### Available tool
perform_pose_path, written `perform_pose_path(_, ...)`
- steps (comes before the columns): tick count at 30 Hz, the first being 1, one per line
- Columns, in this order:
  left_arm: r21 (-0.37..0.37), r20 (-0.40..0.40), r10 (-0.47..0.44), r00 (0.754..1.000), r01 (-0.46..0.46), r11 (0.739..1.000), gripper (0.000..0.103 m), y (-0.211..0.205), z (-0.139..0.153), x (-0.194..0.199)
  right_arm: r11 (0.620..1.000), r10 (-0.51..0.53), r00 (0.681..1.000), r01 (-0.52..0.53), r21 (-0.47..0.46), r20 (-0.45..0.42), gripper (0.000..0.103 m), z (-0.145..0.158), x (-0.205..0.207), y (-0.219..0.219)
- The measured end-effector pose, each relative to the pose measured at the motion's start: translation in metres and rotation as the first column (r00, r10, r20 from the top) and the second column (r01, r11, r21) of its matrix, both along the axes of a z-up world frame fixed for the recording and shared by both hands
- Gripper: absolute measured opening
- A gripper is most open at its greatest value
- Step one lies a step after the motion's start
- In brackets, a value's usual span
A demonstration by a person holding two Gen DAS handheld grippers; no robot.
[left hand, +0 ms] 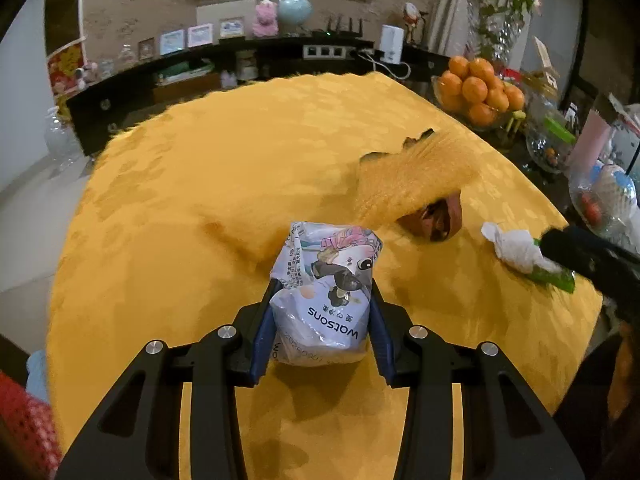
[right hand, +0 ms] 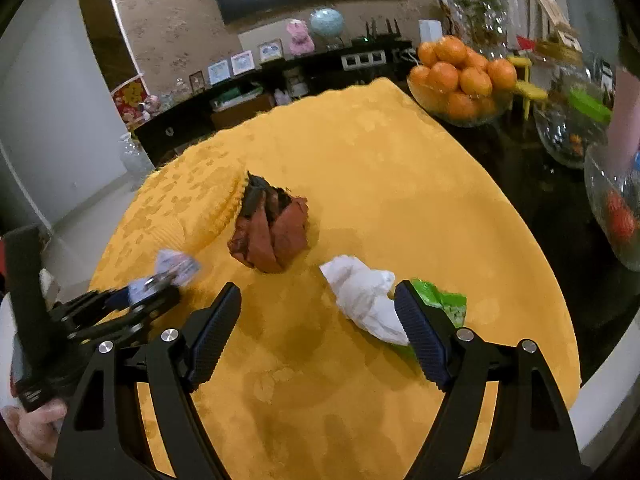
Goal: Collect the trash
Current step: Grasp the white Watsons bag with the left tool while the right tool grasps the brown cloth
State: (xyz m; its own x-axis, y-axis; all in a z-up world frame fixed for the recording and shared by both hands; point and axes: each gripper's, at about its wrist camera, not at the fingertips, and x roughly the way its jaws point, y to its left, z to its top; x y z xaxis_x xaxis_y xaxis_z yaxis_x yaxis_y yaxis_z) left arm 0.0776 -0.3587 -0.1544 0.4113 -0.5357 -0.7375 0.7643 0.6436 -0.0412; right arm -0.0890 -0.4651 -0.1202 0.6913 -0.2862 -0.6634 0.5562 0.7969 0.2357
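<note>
My left gripper (left hand: 322, 312) is shut on a white Watsons plastic bag (left hand: 326, 284) and holds it just above the yellow tablecloth (left hand: 200, 184). The right wrist view shows the bag (right hand: 176, 266) blurred at the left, in the left gripper (right hand: 150, 292). My right gripper (right hand: 318, 312) is open and empty above the cloth. A crumpled white tissue (right hand: 362, 296) lies against its right finger, over a green wrapper (right hand: 448, 304). A crumpled brown paper (right hand: 272, 232) lies ahead of it. In the left wrist view the tissue (left hand: 516, 246) and brown paper (left hand: 436, 218) lie to the right.
A folded-up flap of the tablecloth (right hand: 196, 208) lies beside the brown paper. A glass bowl of oranges (right hand: 460, 80) and other glass bowls (right hand: 568, 128) stand on the dark table at the right. A dark shelf (left hand: 240, 64) with frames stands behind.
</note>
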Motion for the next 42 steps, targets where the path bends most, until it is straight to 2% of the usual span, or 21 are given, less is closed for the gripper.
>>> perform_pose_path(8,-0.005,0.07,0.059,0.996,-0.059,0.998,0.04,0.068,0.027,-0.01,0.998,0.046,0.999,-0.046,-0.04,0.003,0.076,0.004,0.018,0.009)
perform_pose_path(13,-0.058,0.092,0.138,0.986,-0.133,0.989,0.04,0.101,0.043,-0.007,0.997,0.054,0.999,-0.054,-0.062,-0.009,0.076,0.007,0.043,0.006)
perform_pose_path(21,-0.094,0.122,0.193,0.974,-0.182,0.979,0.04,0.122,0.049,-0.003,0.998,0.024,0.999,-0.023,-0.054,0.024,0.076,0.013,0.076,-0.02)
perform_pose_path(24,-0.104,0.12,0.208,0.971,-0.196,0.975,0.04,0.126,0.05,-0.001,0.996,0.011,1.0,-0.011,-0.09,-0.008,0.076,0.009,0.093,-0.03)
perform_pose_path(28,-0.099,0.134,0.22,0.966,-0.208,0.973,0.04,0.127,0.051,0.0,0.997,0.039,0.996,-0.044,-0.062,-0.084,0.076,-0.011,0.115,-0.038)
perform_pose_path(33,-0.09,0.14,0.223,0.965,-0.212,0.973,0.04,0.126,0.048,-0.001,0.995,0.091,0.991,-0.094,-0.022,-0.102,0.071,-0.021,0.125,-0.034)
perform_pose_path(35,-0.091,0.138,0.224,0.965,-0.213,0.973,0.04,0.126,0.048,-0.001,0.994,0.112,0.984,-0.113,-0.002,-0.136,0.064,-0.026,0.128,-0.032)
perform_pose_path(37,-0.091,0.14,0.225,0.964,-0.213,0.973,0.04,0.126,0.048,-0.002,0.992,0.122,0.977,-0.119,0.028,-0.177,0.062,-0.037,0.132,-0.033)
perform_pose_path(40,-0.094,0.147,0.228,0.962,-0.216,0.972,0.04,0.127,0.049,-0.003,0.992,0.124,0.98,-0.121,0.026,-0.156,0.053,-0.036,0.13,-0.029)
perform_pose_path(42,-0.099,0.153,0.232,0.961,-0.219,0.971,0.04,0.128,0.05,-0.003,0.993,0.114,0.986,-0.112,0.02,-0.123,0.052,-0.029,0.123,-0.028)
